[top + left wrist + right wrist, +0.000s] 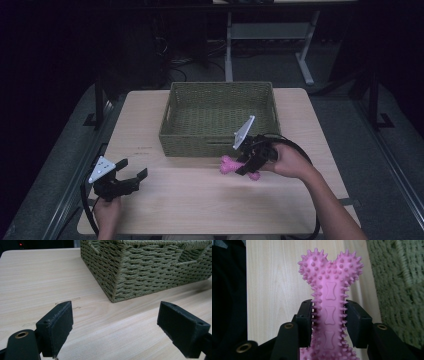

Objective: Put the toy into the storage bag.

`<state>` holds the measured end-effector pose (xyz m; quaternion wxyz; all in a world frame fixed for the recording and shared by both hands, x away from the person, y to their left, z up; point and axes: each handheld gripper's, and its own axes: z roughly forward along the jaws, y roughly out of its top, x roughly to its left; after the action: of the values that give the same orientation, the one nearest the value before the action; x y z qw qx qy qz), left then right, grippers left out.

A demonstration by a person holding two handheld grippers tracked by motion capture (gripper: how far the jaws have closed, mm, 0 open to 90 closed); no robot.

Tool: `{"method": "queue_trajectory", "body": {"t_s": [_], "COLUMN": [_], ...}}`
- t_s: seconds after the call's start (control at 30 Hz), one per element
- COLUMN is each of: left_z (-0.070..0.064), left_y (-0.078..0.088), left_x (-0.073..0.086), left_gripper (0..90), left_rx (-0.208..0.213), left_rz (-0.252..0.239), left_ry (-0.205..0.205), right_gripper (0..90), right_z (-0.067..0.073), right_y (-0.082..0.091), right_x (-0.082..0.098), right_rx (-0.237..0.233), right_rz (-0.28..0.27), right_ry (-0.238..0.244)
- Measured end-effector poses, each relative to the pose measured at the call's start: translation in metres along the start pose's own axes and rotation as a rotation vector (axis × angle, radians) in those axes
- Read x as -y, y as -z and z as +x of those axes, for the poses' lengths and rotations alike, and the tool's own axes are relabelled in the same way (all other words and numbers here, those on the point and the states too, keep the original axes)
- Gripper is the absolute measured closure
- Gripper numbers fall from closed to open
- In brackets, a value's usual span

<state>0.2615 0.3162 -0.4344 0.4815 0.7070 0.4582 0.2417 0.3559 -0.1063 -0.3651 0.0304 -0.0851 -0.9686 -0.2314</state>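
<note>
Just in front of the woven basket (220,117), over the pale wooden table (200,200), the right gripper (246,167) holds a pink spiked bone toy (229,165), jaws clamped across its narrow shaft; in the right gripper view the pads (305,320) press on either side of the shaft (329,315) while the knobbed end (330,267) projects beyond them. Rubbery nubs and a moulded body suggest a light, soft, slightly yielding thing that should resist slipping; the shaft, being the slimmest and flattest part, is the fair place to take hold, and the bulbous ends act as stops against sliding through. At the table's near left corner the left gripper (131,172) rests idle, its jaws spread wide with bare wood between them. Hidden or unclear: the toy's near end is cut off at the bottom of the right gripper view; from the high view the toy appears, though dimly lit, to be lifted a little off the table; the basket's interior looks empty, but its near wall hides part of the floor
</note>
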Motion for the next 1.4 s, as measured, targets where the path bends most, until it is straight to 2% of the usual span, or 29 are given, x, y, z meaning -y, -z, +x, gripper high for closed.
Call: {"method": "queue_trajectory", "body": {"t_s": [0.57,1.1,1.4], "left_z": [0.000,0.001,0.001], "left_y": [-0.001,-0.001,-0.002], "left_x": [0.000,0.000,-0.001], "left_gripper": [12.8,12.8,12.8], "left_rx": [0.003,0.004,0.004], "left_rz": [0.002,0.000,0.001], "left_ry": [-0.005,-0.003,0.001], "right_gripper": [58.5,58.5,58.5], "right_z": [-0.013,-0.026,-0.036], "right_y": [0.025,0.042,0.051], "right_x": [-0.012,-0.022,-0.030], "right_rx": [0.013,0.026,0.037], "right_rz": [-0.025,-0.045,-0.037], "right_ry": [0.001,-0.001,0.001]}}
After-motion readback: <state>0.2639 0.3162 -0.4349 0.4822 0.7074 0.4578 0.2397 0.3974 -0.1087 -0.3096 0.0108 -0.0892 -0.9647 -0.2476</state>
